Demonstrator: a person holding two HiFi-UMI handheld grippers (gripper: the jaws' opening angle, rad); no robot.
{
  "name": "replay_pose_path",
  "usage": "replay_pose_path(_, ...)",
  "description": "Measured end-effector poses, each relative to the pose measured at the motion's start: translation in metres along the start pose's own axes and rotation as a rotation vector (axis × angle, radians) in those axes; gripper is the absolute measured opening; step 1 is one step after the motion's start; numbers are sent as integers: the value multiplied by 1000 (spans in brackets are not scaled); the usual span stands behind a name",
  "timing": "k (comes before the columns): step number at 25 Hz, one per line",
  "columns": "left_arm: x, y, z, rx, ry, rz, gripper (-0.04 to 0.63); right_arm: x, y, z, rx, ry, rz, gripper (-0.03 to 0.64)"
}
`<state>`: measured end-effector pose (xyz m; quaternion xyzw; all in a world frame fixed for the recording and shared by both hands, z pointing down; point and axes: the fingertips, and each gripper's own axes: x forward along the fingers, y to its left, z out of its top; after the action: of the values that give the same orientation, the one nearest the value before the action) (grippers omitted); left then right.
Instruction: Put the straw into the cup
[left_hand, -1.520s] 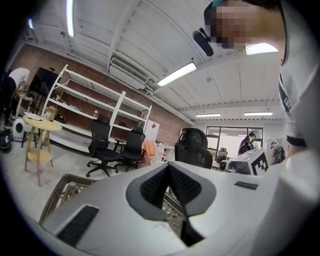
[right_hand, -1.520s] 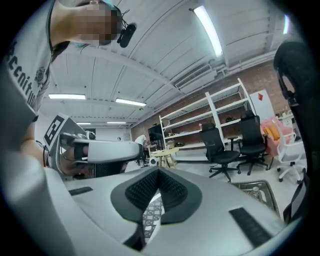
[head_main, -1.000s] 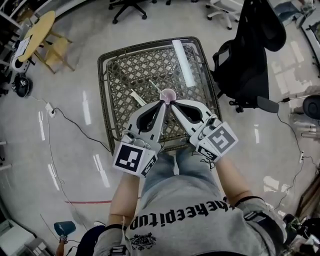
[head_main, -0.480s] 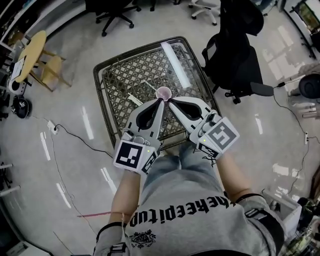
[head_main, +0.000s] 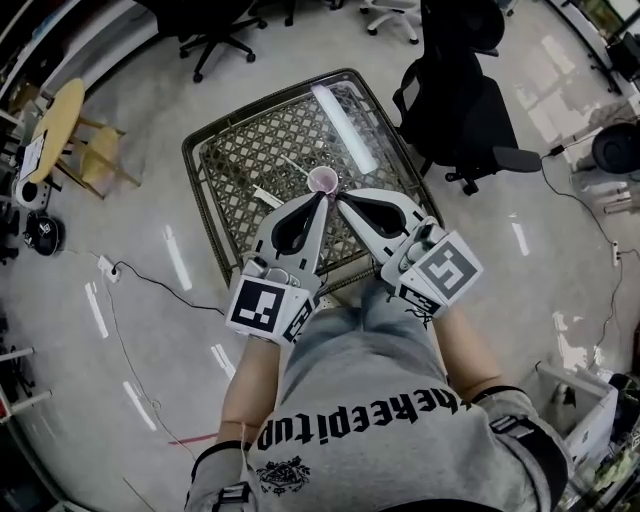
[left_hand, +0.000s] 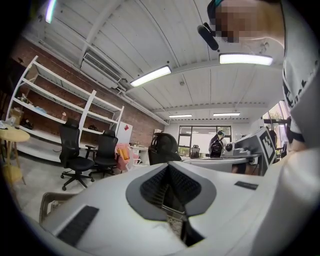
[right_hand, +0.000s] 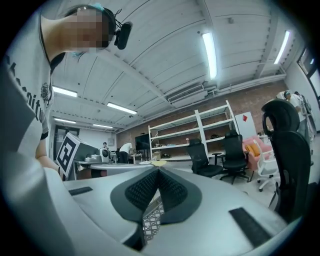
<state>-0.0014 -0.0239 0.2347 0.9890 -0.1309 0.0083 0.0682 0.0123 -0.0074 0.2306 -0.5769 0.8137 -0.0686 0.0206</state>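
Note:
A small pink cup (head_main: 322, 179) stands upright near the middle of the glass-topped lattice table (head_main: 235, 150). A thin white straw (head_main: 293, 165) lies just left of the cup, and a second white straw piece (head_main: 268, 197) lies further left toward the near edge. My left gripper (head_main: 322, 199) and right gripper (head_main: 339, 198) point at the cup's near side, tips almost touching each other, both shut on nothing. In the left gripper view (left_hand: 168, 166) and the right gripper view (right_hand: 158, 170) the jaws meet, and neither cup nor straw shows.
A black office chair (head_main: 460, 110) stands right of the table, with more chairs (head_main: 205, 30) behind it. A round yellow side table (head_main: 55, 110) is at far left. A cable (head_main: 160, 285) runs over the glossy floor on the left. A white light streak (head_main: 343, 128) reflects on the glass.
The head view has drifted, so table and cup sit a little higher and further left in frame. Both grippers stay shut together just short of the cup.

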Motion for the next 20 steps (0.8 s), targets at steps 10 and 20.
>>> replay_pose_path(10,-5,-5,-4,-7,3,-12,41,-7,3,0,3,-18,-32,8)
replay_pose_path(20,-10,-4,-2,3,4,-11,41,-4,8,2,-4,-27,-28,8)
